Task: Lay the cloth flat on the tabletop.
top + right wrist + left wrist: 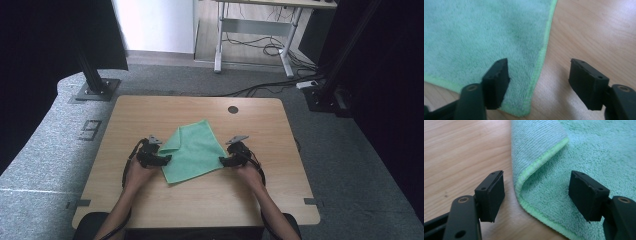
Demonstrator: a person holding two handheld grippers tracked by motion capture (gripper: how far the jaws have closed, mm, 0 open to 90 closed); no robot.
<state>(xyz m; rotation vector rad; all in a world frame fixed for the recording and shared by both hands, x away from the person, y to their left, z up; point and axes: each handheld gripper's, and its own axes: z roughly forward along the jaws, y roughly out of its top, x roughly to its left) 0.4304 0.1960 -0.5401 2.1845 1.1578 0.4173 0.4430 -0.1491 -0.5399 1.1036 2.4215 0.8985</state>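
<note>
A green square cloth of soft microfibre [194, 151] is spread near the middle of the light wooden surface [260, 195], turned like a diamond, with one side corner pointing to each hand. Part of it is folded over on the left side, so two hemmed edges are seen there in the left gripper view.

The left hand-held gripper [536, 192] is held wide open and nothing is gripped; the folded corner of the cloth lies on the surface between its jaws, just ahead of them. The right hand-held gripper [539, 80] is equally open and empty, with the right corner of the cloth between its jaws, closer to the left one.

Each corner is nearer to the gripper on its own side. A short lowering and closing is judged to be enough for a grasp on both.
</note>
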